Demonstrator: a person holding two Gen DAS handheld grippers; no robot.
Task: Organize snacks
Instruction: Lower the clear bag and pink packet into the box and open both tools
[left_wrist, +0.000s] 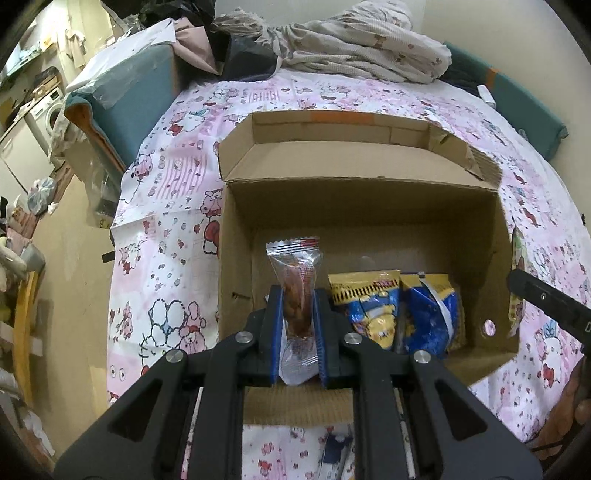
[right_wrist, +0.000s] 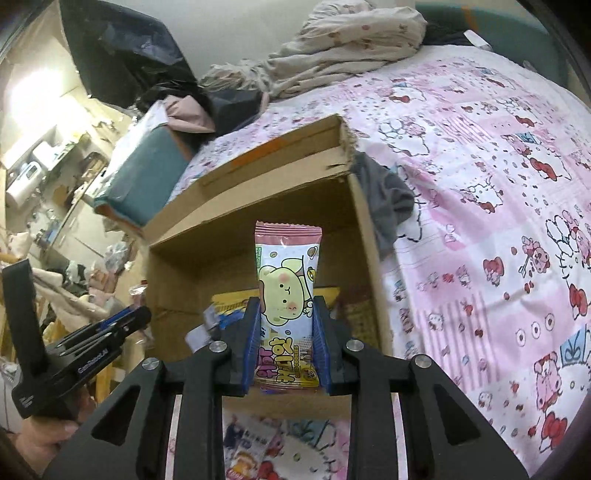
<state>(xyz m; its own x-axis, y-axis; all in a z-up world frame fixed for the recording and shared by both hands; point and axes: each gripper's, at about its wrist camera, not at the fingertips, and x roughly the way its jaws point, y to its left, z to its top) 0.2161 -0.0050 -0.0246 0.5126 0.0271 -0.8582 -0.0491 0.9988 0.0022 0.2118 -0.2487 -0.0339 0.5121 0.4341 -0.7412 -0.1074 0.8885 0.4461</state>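
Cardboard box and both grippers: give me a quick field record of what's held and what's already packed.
left gripper: shut on clear-wrapped snack, held upright over the box's near left part
right gripper: shut on pink cookie packet, upright, at the box's near edge
cardboard box: open, flaps up, on the pink cartoon bedsheet
already in box: two yellow-and-blue snack bags, side by side at near right
box far half: bare cardboard floor
behind box: crumpled blanket
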